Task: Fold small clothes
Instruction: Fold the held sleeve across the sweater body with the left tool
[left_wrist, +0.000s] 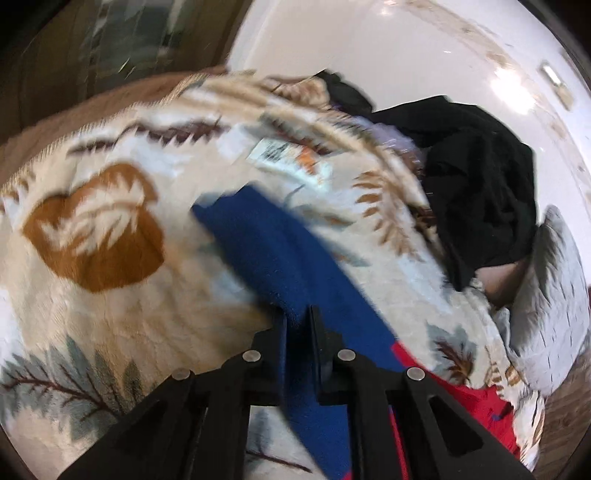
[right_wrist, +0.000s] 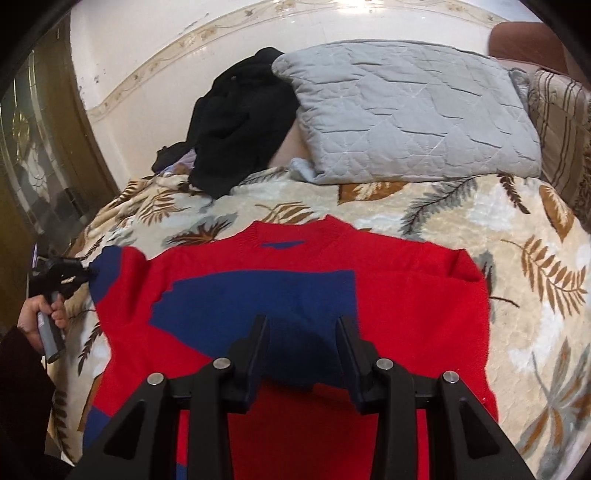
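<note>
Bed (right_wrist: 461, 221) with a leaf-print fleece blanket fills both views, tiled wall behind. Grey quilted pillow (right_wrist: 406, 110) upper right of the right-wrist frame, black clothes heap (right_wrist: 236, 122) upper left beside it, touching the pillow's edge.

Red-and-blue knit sweater (right_wrist: 406, 314) lies flat across the centre of the blanket, neck toward the pillow. Right sleeve looks folded in already; the blue-cuffed sleeve at far left is not.

Left tool (left_wrist: 297, 314) is pressed together, pinching the blue sleeve fabric near its end. The same tool shows at the left edge of the right-wrist frame, held by a hand (right_wrist: 40, 314).

Right tool (right_wrist: 301, 325) is part-spread with a hump of blue knit between the jaws; looks pinched, can't confirm the pads bite.

Handling, my read: light, soft, stretchy knit, drapes and sags, not slippery on fleece. Grab at cuff, hem or shoulder seam, not mid-panel, or it bunches.
</note>
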